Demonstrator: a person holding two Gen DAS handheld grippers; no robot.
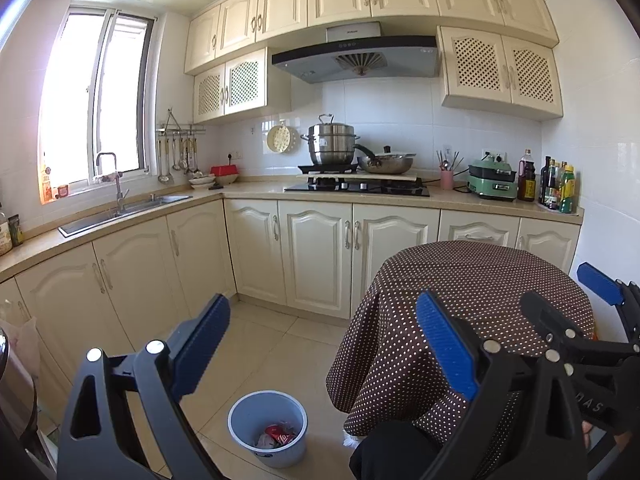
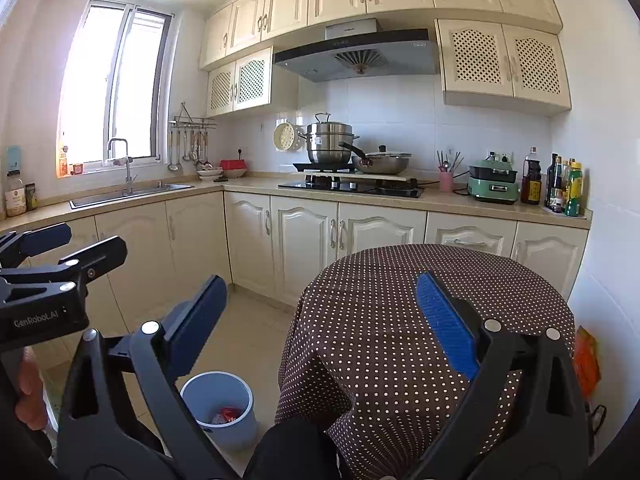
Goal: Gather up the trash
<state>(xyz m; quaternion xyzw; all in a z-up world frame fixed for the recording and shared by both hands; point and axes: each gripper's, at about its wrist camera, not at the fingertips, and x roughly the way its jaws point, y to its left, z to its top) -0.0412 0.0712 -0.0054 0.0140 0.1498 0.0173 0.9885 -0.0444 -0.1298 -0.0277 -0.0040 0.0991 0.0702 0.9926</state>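
A light blue bin (image 1: 267,428) stands on the tiled floor left of a round table; it also shows in the right wrist view (image 2: 219,408). Red and white trash (image 1: 278,436) lies inside it, also seen in the right wrist view (image 2: 228,415). My left gripper (image 1: 324,344) is open and empty, held above the bin and the table's left side. My right gripper (image 2: 324,324) is open and empty over the table (image 2: 400,304). The right gripper (image 1: 576,300) also shows at the right edge of the left wrist view, and the left gripper (image 2: 60,252) at the left edge of the right wrist view.
The table wears a brown polka-dot cloth (image 1: 460,300). Cream cabinets (image 1: 316,256) line the back and left walls, with a sink (image 1: 120,208), a stove with pots (image 1: 356,184) and bottles (image 1: 556,188) on the counter. An orange bag (image 2: 586,360) lies right of the table.
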